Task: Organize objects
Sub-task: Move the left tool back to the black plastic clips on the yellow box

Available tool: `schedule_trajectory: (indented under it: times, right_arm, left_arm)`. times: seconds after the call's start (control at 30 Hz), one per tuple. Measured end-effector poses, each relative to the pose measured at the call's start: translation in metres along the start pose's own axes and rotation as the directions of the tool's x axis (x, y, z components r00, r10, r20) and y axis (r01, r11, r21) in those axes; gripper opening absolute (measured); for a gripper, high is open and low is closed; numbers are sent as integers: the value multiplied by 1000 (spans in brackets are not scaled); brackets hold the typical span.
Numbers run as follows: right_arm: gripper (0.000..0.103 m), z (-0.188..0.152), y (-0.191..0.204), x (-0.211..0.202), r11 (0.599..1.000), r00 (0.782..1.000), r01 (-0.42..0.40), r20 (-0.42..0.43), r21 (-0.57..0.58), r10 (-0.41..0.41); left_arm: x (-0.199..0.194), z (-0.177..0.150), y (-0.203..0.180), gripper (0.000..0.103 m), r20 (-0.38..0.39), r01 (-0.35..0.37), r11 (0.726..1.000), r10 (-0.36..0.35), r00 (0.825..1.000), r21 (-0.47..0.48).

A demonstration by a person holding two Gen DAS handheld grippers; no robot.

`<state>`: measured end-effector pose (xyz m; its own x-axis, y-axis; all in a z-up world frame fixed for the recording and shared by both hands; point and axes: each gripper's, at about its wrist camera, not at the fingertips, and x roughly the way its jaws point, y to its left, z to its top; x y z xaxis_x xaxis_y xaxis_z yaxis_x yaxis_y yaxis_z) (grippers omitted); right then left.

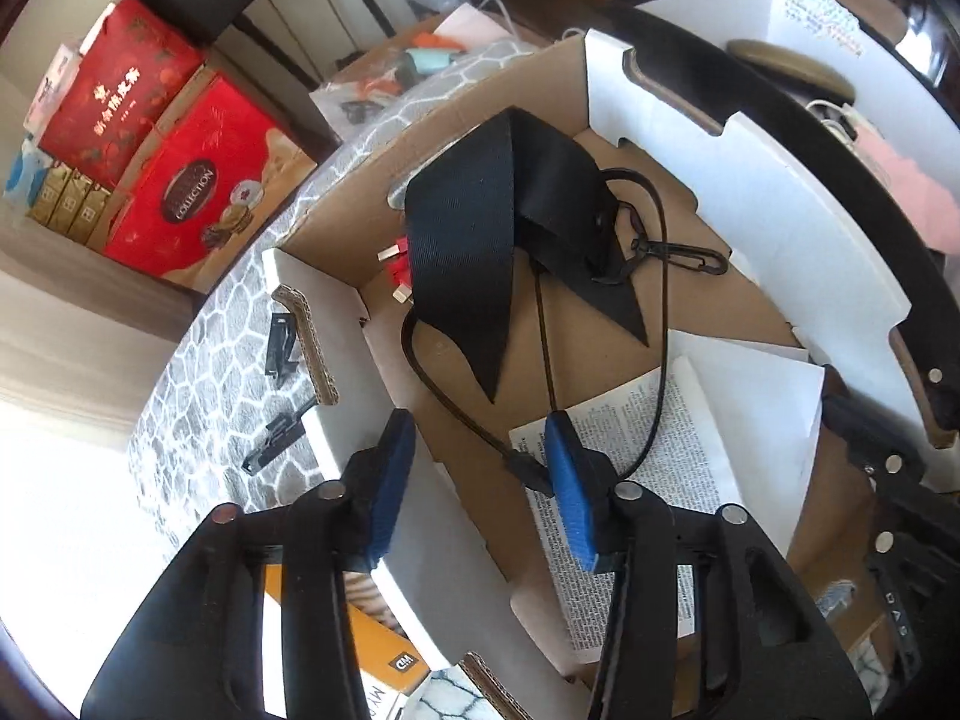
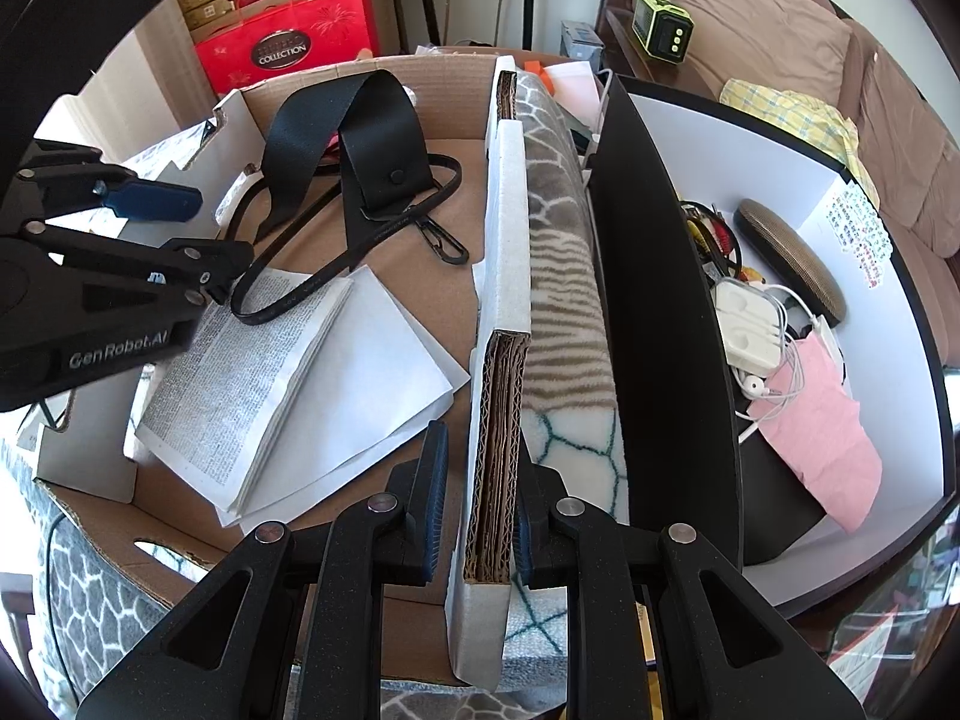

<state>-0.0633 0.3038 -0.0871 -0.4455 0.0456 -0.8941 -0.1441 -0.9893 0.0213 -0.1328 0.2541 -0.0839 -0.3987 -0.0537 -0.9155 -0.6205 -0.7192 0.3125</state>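
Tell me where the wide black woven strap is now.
The wide black woven strap lies inside the brown cardboard box, at its far end, beyond the printed paper booklet.

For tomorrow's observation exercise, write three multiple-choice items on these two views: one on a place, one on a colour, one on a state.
1. Where does the black strap lie?
A. In the cardboard box
B. On the sofa
C. In the white bin

2. What colour are the pads of the left hand-held gripper?
A. Red
B. Blue
C. Yellow

3. What is the right hand-held gripper doing?
A. Hanging open over the booklet
B. Holding earphones
C. Clamped on the box wall

Key: 1 A, the strap rests on the brown floor of the cardboard box. 2 B, both pads show blue. 3 C, its jaws press the corrugated box wall from both sides.
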Motion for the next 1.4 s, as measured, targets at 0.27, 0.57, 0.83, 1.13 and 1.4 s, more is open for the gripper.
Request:
schedule_trajectory:
  times: [0.27, 0.57, 0.83, 1.13, 1.4]
  right_arm:
    - [19, 0, 0, 0, 1000, 1000, 0, 0, 0, 0]
    - [19, 0, 0, 0, 1000, 1000, 0, -1, 0, 0]
    - [19, 0, 0, 0, 1000, 1000, 0, -1, 0, 0]
    - [19, 0, 0, 0, 1000, 1000, 0, -1, 0, 0]
    - [19, 0, 0, 0, 1000, 1000, 0, -1, 1, 0]
  left_arm:
    - [-30, 0, 41, 56, 68, 261, 957, -254, 965, -127]
    - [-48, -1, 129, 75, 153, 366, 878, -334, 930, -308]
    - [-21, -15, 187, 84, 116, 309, 856, -287, 951, -416]
    - [16, -25, 209, 84, 111, 276, 856, -253, 961, -437]
    - [30, -24, 201, 60, 143, 282, 907, -248, 958, -313]
